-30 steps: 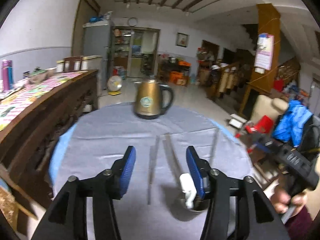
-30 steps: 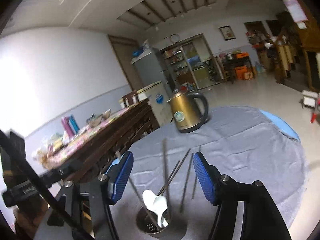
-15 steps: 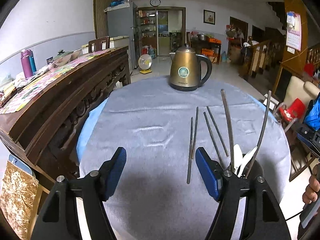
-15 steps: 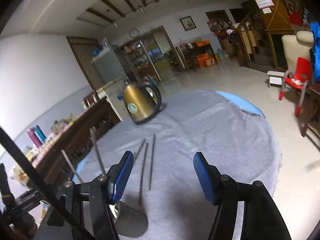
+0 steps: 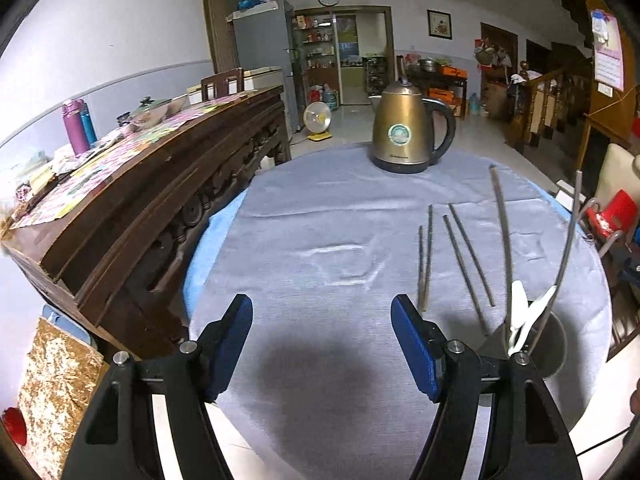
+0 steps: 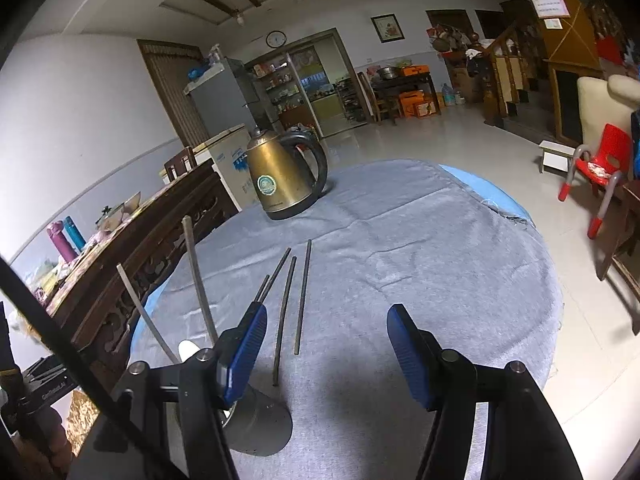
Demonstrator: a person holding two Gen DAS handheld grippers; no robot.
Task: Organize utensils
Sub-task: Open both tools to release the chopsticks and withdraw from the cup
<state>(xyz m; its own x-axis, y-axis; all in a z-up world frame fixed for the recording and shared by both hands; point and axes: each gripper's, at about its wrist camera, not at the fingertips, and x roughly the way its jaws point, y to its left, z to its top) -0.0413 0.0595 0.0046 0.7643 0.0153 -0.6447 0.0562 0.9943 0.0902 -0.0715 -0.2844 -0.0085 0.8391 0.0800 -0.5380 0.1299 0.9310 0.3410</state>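
Observation:
Several dark chopsticks [image 5: 468, 256] lie loose on the grey cloth of the round table [image 5: 320, 248]; they also show in the right wrist view [image 6: 298, 300]. A metal utensil holder [image 5: 554, 346] stands at the right with two chopsticks and white spoons [image 5: 518, 312] upright in it; in the right wrist view the holder [image 6: 256, 420] is at the lower left, partly behind my left finger. My left gripper [image 5: 322, 340] is open and empty, left of the chopsticks. My right gripper [image 6: 326, 350] is open and empty, just right of the chopsticks.
A gold electric kettle [image 5: 404, 132] stands at the table's far side, also in the right wrist view [image 6: 280, 176]. A dark wooden sideboard [image 5: 140, 200] with bottles and clutter runs along the left. A red child's chair [image 6: 600, 172] stands on the floor at the right.
Both grippers have pulled back and shifted sideways. The holder and chopsticks now sit to the right in the left view and to the left in the right view. Both stayed open.

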